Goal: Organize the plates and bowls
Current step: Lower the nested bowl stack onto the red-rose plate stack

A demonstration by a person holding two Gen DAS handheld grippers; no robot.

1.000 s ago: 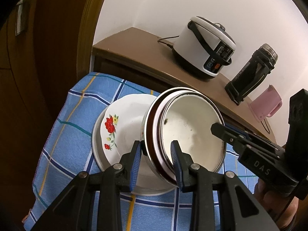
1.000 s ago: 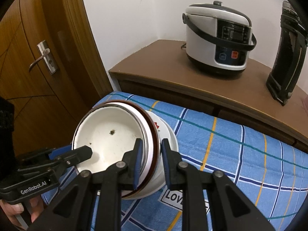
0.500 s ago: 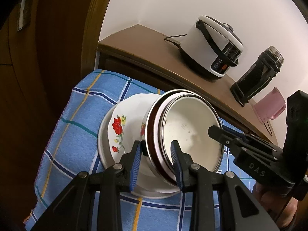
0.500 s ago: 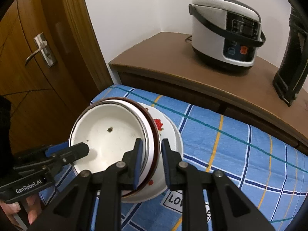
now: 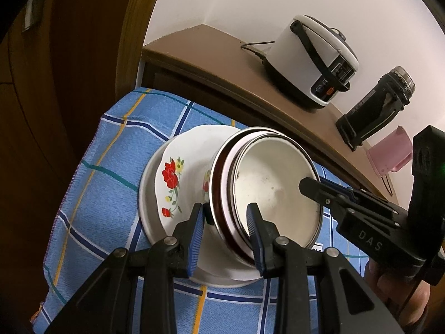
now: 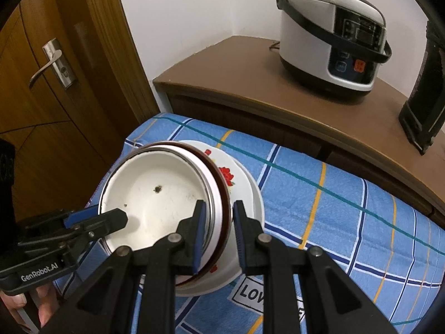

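I have both grippers on one nested stack of bowls, held tilted above the floral plate; the innermost bowl is white enamel with a dark chip on its floor, and a white and a dark-red rim show outside it. The left gripper straddles the near rim of the stack, one blue-padded finger inside the innermost bowl and the other outside against the stack's wall; its jaws are closed on that rim. The right gripper grips the opposite rim the same way, pinched on it, one finger inside and one outside. The floral plate lies flat on the blue checked tablecloth, directly under the stack; whether the stack's lower edge touches the plate I cannot tell. Behind the cloth, a brown cabinet top carries a white rice cooker, with a black flask and a pink cup further along. A wooden door stands left.
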